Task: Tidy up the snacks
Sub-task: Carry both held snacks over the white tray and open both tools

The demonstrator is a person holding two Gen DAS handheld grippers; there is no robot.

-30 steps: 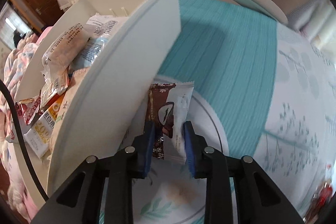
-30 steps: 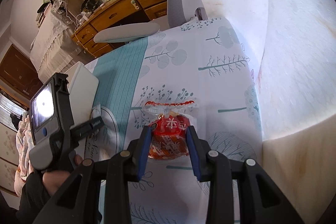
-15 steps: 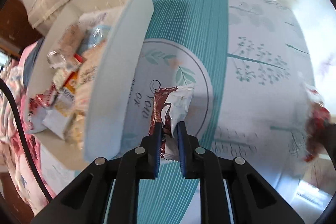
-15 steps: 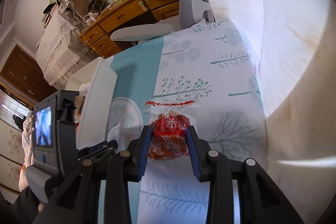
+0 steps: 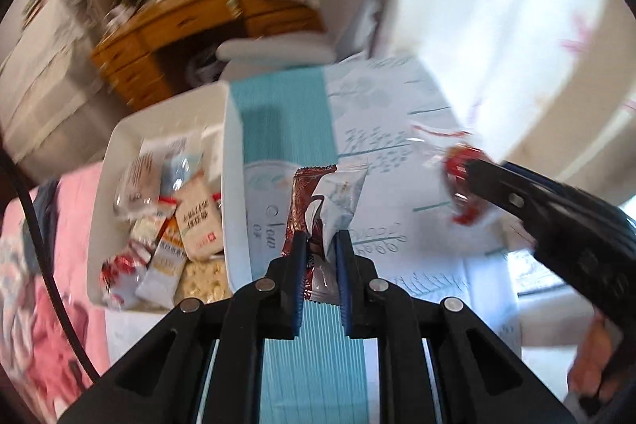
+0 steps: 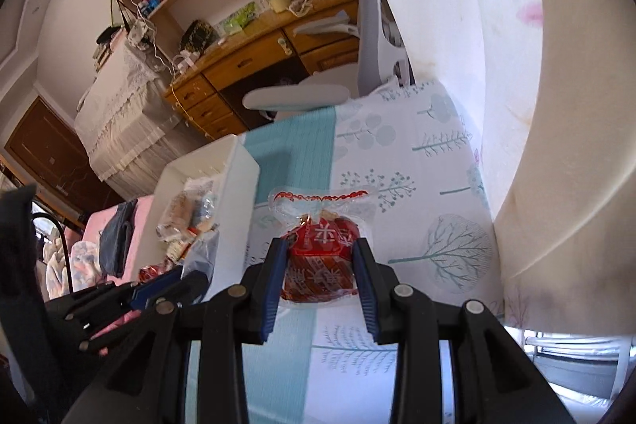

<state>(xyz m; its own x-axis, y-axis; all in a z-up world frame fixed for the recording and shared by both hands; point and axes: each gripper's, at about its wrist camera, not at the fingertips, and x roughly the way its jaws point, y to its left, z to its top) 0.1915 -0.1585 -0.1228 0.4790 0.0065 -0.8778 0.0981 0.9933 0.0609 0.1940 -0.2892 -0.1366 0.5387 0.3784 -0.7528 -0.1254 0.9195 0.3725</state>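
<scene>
Jaws of both grippers pinch crinkly packets: left gripper [image 5: 321, 247] brown-and-white sachet [image 5: 326, 201], right gripper [image 6: 320, 257] red pouch [image 6: 318, 261].

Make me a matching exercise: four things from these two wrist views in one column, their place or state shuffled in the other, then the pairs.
1. brown-and-white snack packet
2. red snack packet
3. white bin
4. office chair

A. full of assorted snacks
B. pinched in the left claw
C. stands by the wooden desk
D. held in the right claw

Pairs: 1-B, 2-D, 3-A, 4-C
</scene>
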